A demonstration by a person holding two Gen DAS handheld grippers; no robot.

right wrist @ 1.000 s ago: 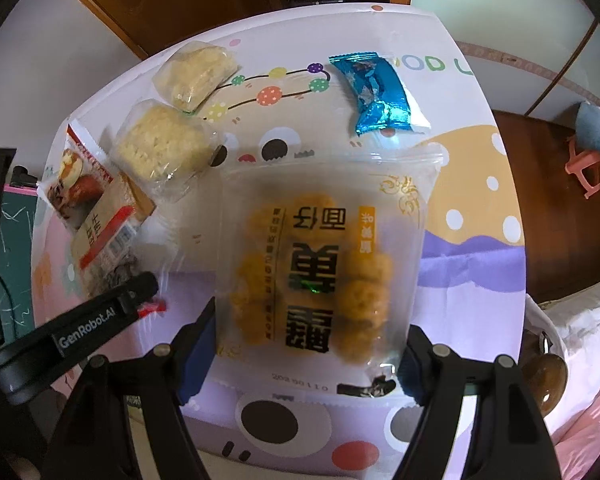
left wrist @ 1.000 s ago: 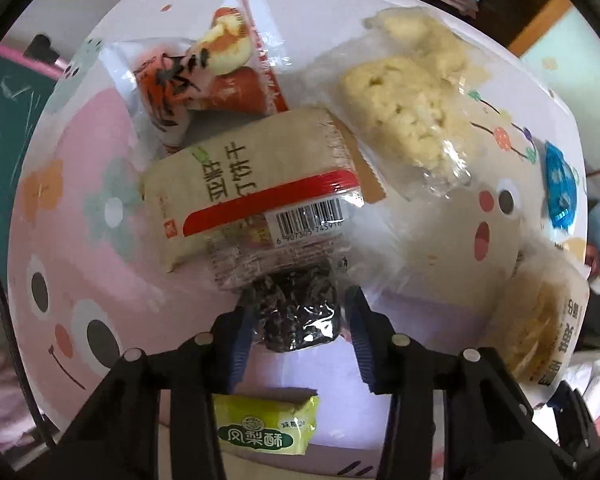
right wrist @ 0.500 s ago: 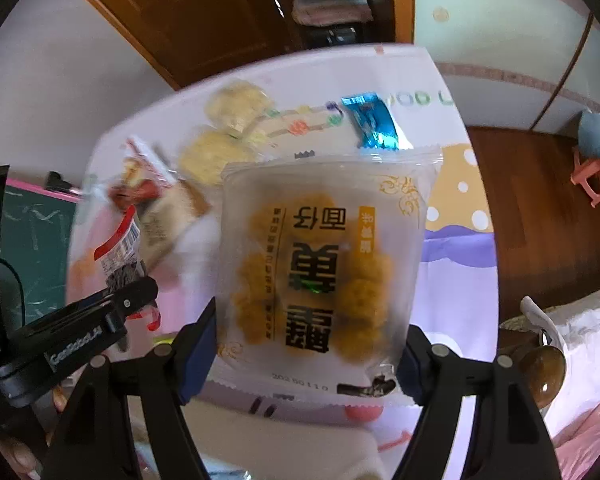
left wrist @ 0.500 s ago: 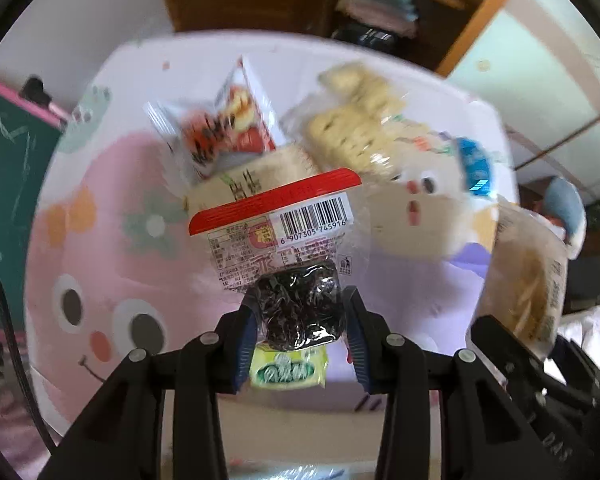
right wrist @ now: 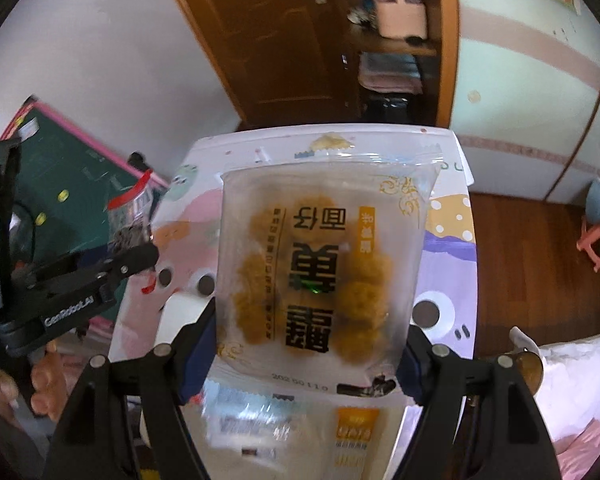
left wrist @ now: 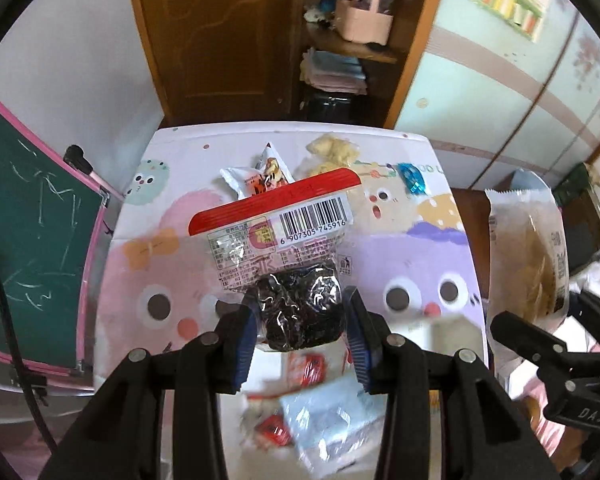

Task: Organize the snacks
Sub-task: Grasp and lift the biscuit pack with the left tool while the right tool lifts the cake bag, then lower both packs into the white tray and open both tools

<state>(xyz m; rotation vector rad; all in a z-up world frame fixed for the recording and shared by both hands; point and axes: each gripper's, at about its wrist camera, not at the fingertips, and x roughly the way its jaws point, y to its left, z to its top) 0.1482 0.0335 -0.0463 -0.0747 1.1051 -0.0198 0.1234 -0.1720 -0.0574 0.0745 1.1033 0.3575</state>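
My left gripper (left wrist: 302, 322) is shut on a clear packet of dark dried fruit (left wrist: 284, 256) with a red top band and a barcode, held high above the cartoon-print table (left wrist: 148, 264). My right gripper (right wrist: 308, 344) is shut on a large clear bag of golden round cakes (right wrist: 320, 268) with black lettering; the same bag (left wrist: 532, 256) shows at the right edge of the left wrist view. On the table's far part lie an orange-and-white snack packet (left wrist: 260, 178), pale rice crackers (left wrist: 332, 152) and a small blue wrapped sweet (left wrist: 414, 178).
Blurred snack packs, some red (left wrist: 308, 368) and one light blue (left wrist: 332, 420), lie below the held packets. A green chalkboard with a pink frame (left wrist: 32, 240) stands left of the table. Behind it are a wooden door (left wrist: 220, 40) and shelves. A hand (right wrist: 40, 380) holds the left gripper.
Both grippers have risen well above the table with their packets still gripped. The table now looks smaller and farther, and the door and shelves have come into view.
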